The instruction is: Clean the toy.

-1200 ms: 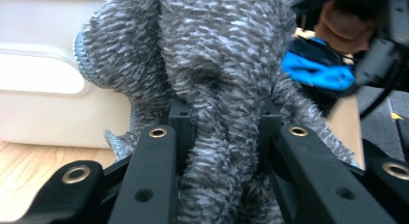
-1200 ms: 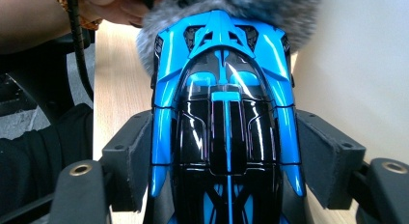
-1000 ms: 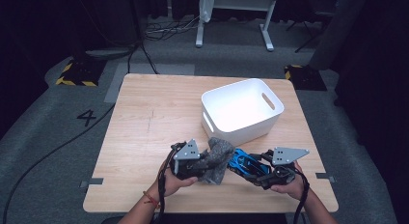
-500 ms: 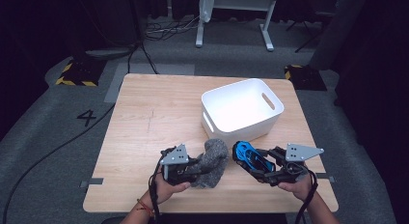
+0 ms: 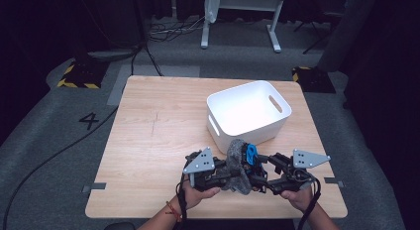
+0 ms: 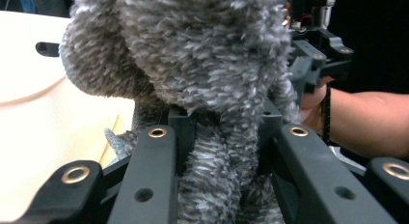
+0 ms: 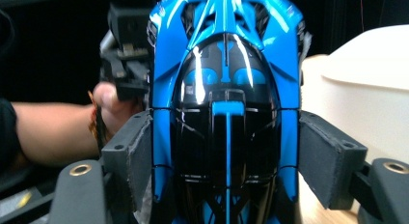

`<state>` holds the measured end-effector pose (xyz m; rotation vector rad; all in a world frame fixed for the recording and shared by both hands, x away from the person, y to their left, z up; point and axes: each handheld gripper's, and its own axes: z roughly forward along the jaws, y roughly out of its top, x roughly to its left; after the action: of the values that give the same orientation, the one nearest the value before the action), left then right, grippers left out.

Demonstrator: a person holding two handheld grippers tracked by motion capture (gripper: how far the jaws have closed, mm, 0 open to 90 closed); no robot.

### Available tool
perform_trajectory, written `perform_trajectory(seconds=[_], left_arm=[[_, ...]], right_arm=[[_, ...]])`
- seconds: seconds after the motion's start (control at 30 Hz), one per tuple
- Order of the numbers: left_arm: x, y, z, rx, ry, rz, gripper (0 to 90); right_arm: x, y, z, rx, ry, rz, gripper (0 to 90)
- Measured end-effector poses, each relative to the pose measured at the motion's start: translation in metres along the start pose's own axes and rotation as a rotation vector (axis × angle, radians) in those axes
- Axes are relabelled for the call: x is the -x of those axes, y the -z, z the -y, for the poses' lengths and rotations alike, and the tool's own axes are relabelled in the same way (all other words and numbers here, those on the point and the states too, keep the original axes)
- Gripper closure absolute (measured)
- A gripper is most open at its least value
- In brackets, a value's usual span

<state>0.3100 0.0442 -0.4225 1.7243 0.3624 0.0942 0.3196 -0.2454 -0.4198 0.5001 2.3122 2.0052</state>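
At the bottom middle of the frame, the left tool (image 5: 218,173) pinches a fluffy grey plush toy (image 5: 236,163). The right tool (image 5: 265,173) squeezes a shiny blue toy car (image 7: 224,103). The slick car could slip and fall onto the wooden desk (image 5: 158,141).

A light wooden counter (image 5: 158,141) with rounded corners stands on a grey carpeted floor (image 5: 44,160). A white plastic bin (image 5: 247,113) with slot handles sits directly on the counter, right of the middle and turned a little askew to its edges; the bin's inside looks bare. The left and far parts of the wood carry nothing, and a faint dark line runs along the grain near the middle. On the floor lie black cables (image 5: 59,150), a painted number four (image 5: 90,121), strips of grey tape and two yellow-and-black striped pads (image 5: 77,77).
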Motion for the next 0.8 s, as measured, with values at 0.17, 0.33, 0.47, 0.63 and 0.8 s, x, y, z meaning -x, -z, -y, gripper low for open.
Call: perform_trajectory(seconds=[0.17,0.33,0.47,0.63,0.8], left_arm=[[-0.001,-0.003,0.004,-0.063,-0.022,0.032,70.3],[-0.002,-0.008,0.008,-0.123,-0.053,0.045,70.5],[-0.005,-0.01,0.009,-0.138,-0.047,0.048,70.7],[-0.007,-0.011,0.009,-0.148,-0.051,0.062,71.0],[-0.006,-0.007,0.009,-0.173,-0.08,0.043,70.8]], right_arm=[[0.003,-0.004,0.004,-0.102,0.003,-0.021,27.4],[0.005,-0.013,0.011,-0.228,0.02,-0.038,27.1],[0.008,-0.019,0.016,-0.269,0.016,-0.037,26.9],[0.007,-0.025,0.022,-0.28,0.039,-0.018,26.9],[0.006,-0.028,0.026,-0.278,0.046,-0.015,27.1]])
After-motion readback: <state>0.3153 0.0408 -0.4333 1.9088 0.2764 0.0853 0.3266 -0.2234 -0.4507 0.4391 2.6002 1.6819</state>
